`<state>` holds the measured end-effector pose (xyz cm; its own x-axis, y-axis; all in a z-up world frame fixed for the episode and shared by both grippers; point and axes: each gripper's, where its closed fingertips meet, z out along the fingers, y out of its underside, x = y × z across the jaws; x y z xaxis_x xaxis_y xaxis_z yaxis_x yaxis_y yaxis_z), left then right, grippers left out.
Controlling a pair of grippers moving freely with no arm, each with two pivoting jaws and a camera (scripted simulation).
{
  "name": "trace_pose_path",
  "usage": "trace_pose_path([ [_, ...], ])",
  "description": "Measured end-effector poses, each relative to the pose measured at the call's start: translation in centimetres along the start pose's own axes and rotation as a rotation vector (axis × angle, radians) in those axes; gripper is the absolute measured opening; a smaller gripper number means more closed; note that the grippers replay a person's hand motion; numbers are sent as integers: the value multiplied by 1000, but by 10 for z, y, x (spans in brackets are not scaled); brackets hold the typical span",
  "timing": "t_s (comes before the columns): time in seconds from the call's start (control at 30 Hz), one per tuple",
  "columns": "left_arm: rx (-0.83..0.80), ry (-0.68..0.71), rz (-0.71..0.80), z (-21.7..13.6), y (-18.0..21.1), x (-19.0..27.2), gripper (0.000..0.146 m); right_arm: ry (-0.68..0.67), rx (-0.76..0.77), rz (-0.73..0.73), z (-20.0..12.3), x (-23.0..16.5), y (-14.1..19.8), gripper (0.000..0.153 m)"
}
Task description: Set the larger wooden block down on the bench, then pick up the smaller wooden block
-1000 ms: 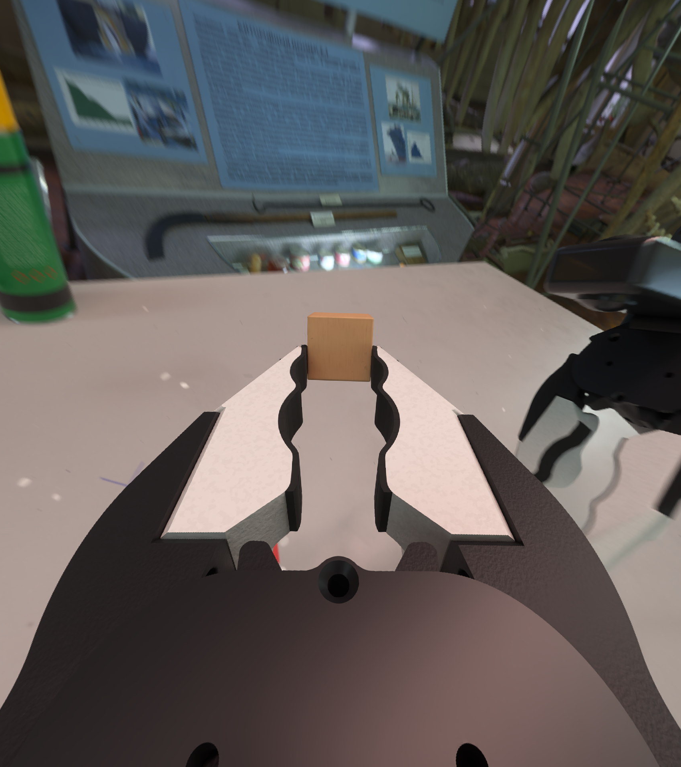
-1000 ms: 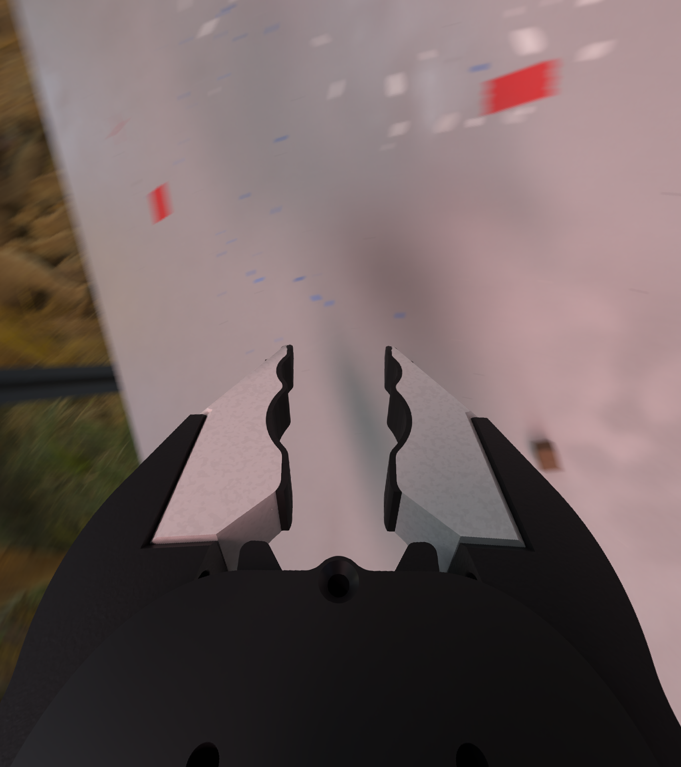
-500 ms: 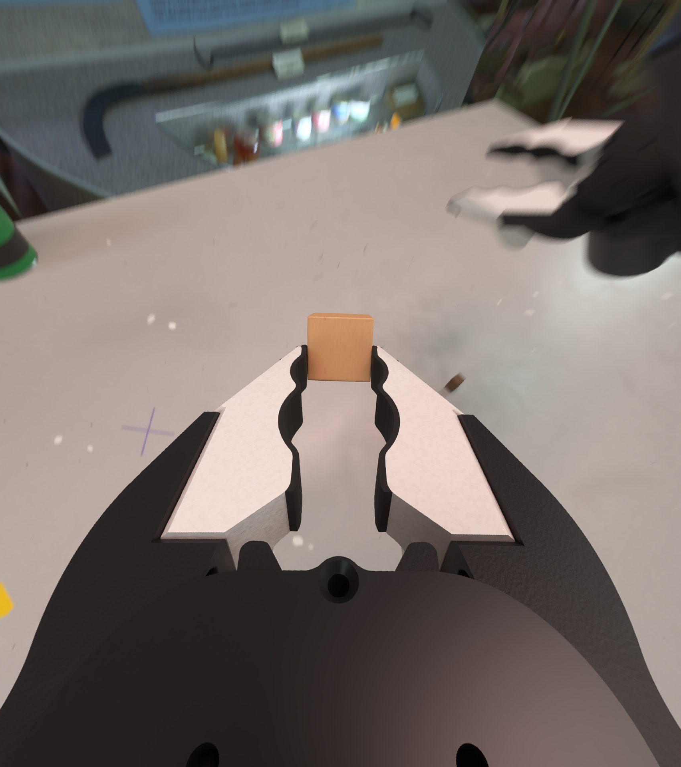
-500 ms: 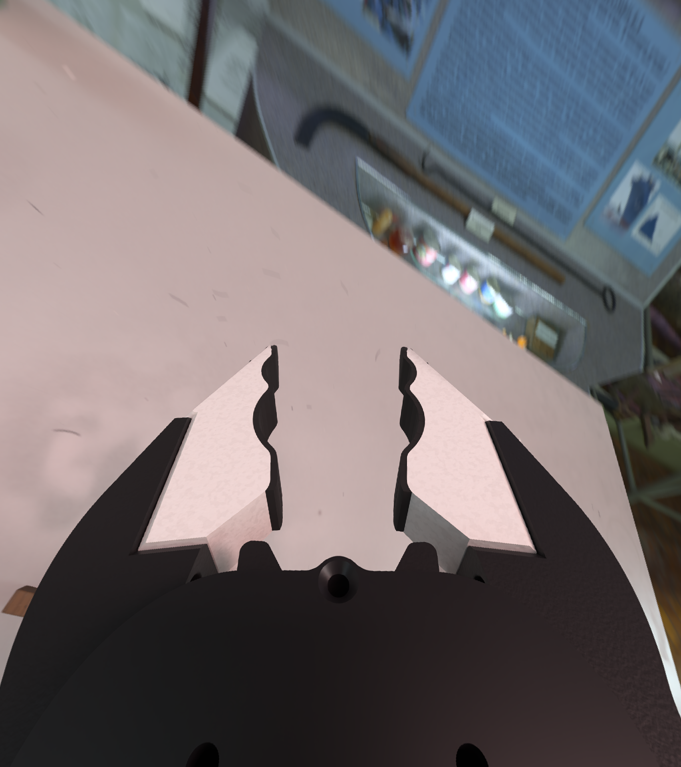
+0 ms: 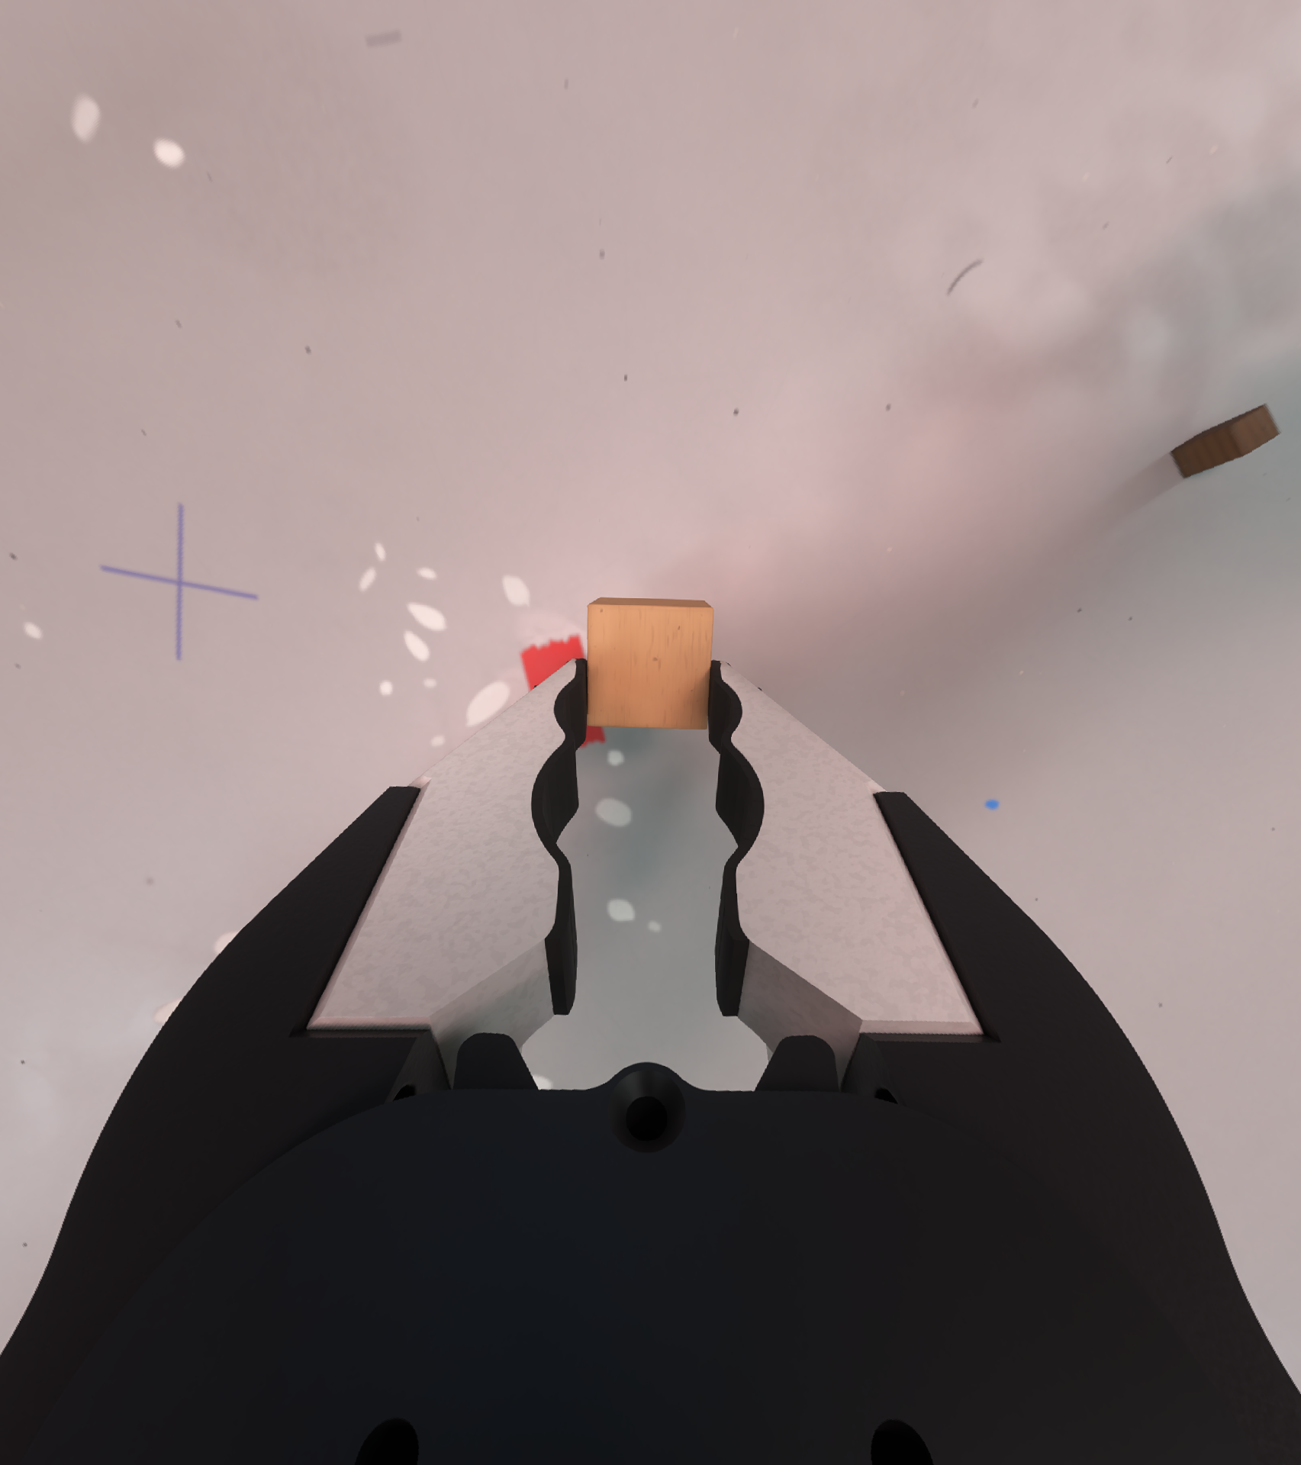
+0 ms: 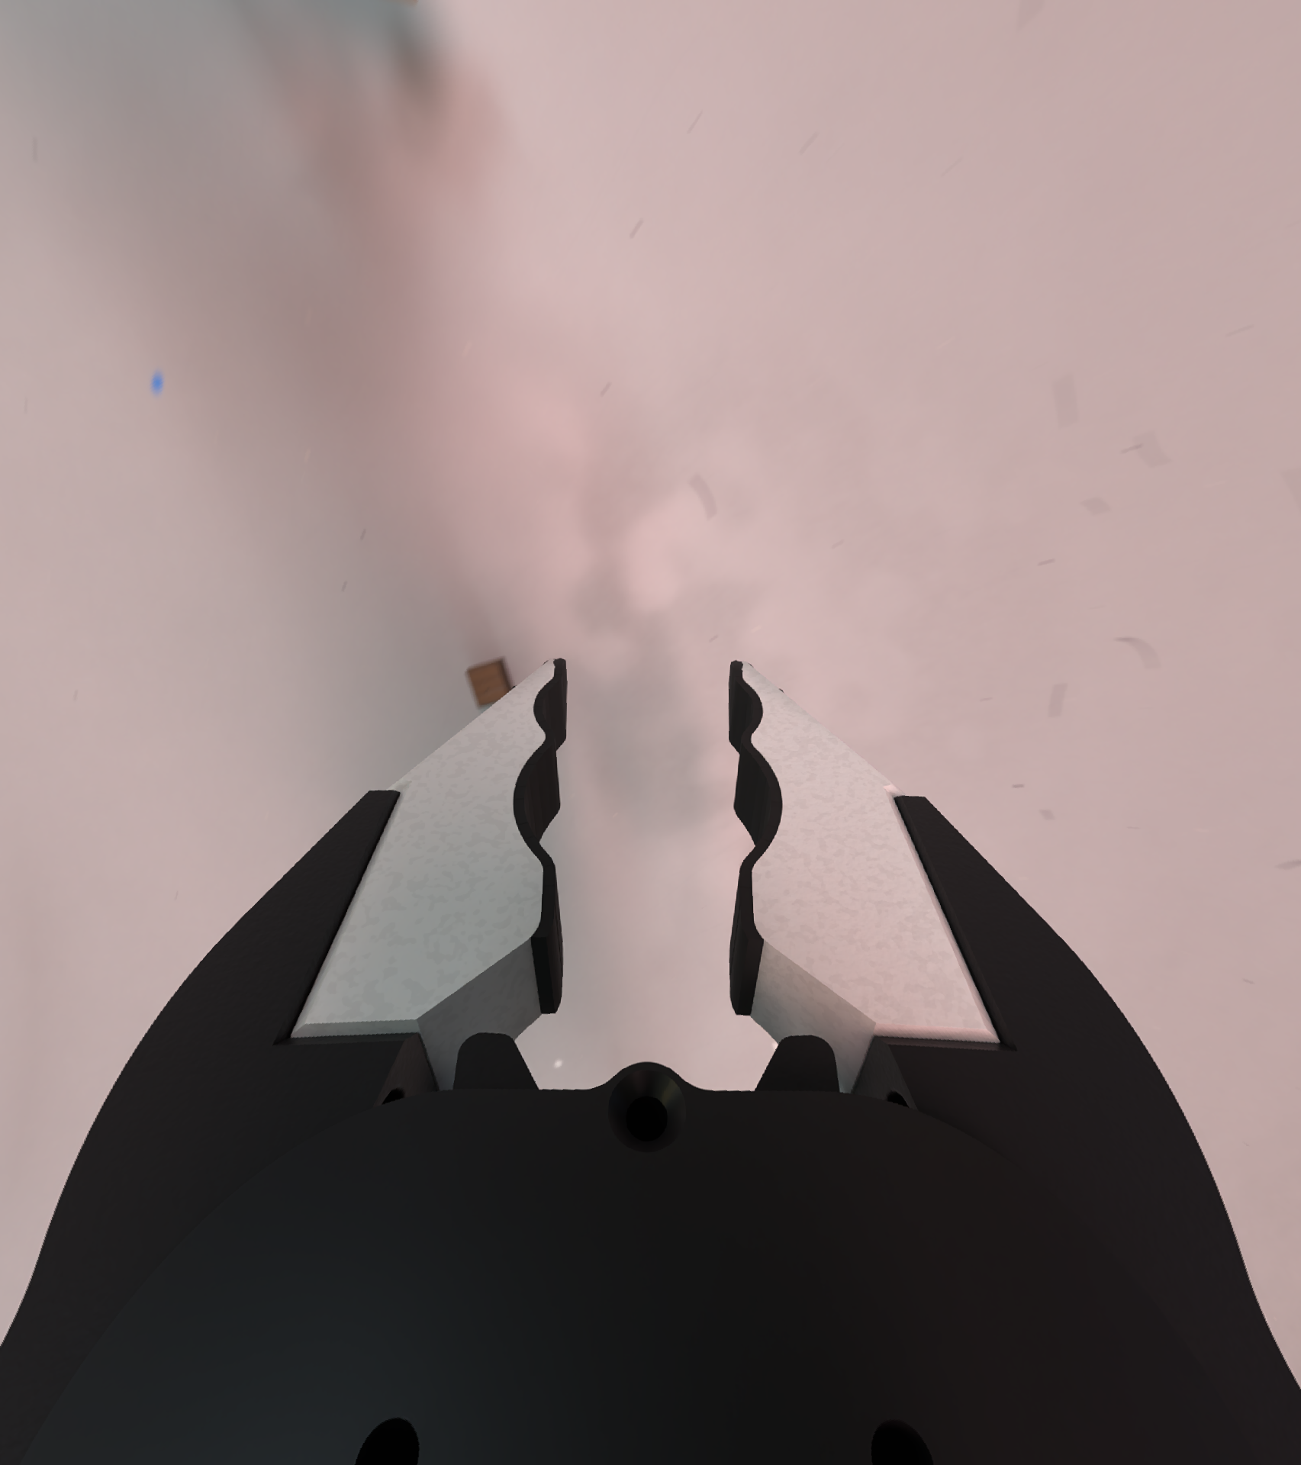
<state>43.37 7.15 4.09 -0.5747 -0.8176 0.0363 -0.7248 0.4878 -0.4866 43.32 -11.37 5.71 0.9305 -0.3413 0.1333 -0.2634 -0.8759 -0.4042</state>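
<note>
Placement of the larger wooden block (image 5: 648,664): the left hand-held gripper (image 5: 647,670) clamps this light block between its fingertips, one tip on each side face, with the upper half of the block standing clear beyond the tips. The gripper points steeply down at the bench (image 5: 790,238); whether the block's underside touches the surface cannot be told from this view. To do the step well, the block should judgeably be lowered until its bottom face lies flat on the bench before the jaws part, and the jaws should open evenly so neither tip drags the block sideways. A red paint patch (image 5: 548,664) lies just beside the left tip and a blue cross mark (image 5: 179,581) farther left.

The smaller wooden block (image 5: 1224,441), darker and flat, lies on the bench well apart to the right. The right hand-held gripper (image 6: 647,670) also looks down at the bench, its jaws moderately apart and empty; the smaller wooden block (image 6: 488,683) shows just beside its left fingertip, outside the gap, so a leftward shift seems needed before closing.
</note>
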Motion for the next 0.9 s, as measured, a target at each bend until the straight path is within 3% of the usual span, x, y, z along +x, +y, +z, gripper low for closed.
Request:
trace_pose_path([
  [0.2, -143, -19, -69, 11, 22, -11, 30, -219, -128, -85, 21, -39, 21, 37],
  [0.47, -206, -103, 14, 12, 28, -15, 30, -217, -135, -220, 30, -51, 22, 28],
  [0.53, -208, -77, 3, 12, 29, -12, 40, -215, -124, -229, 31, -51, 22, 23],
  [0.63, -155, 10, -36, 5, 21, -3, 47, -195, -147, -251, 31, -49, 24, 10],
  [0.73, -94, 89, -89, -10, 10, 2, 58, -183, -173, -294, 30, -49, 25, 9],
  [0.9, 53, 68, -76, -46, -13, -1, 58, -138, -166, -353, 17, -47, 22, 9],
])
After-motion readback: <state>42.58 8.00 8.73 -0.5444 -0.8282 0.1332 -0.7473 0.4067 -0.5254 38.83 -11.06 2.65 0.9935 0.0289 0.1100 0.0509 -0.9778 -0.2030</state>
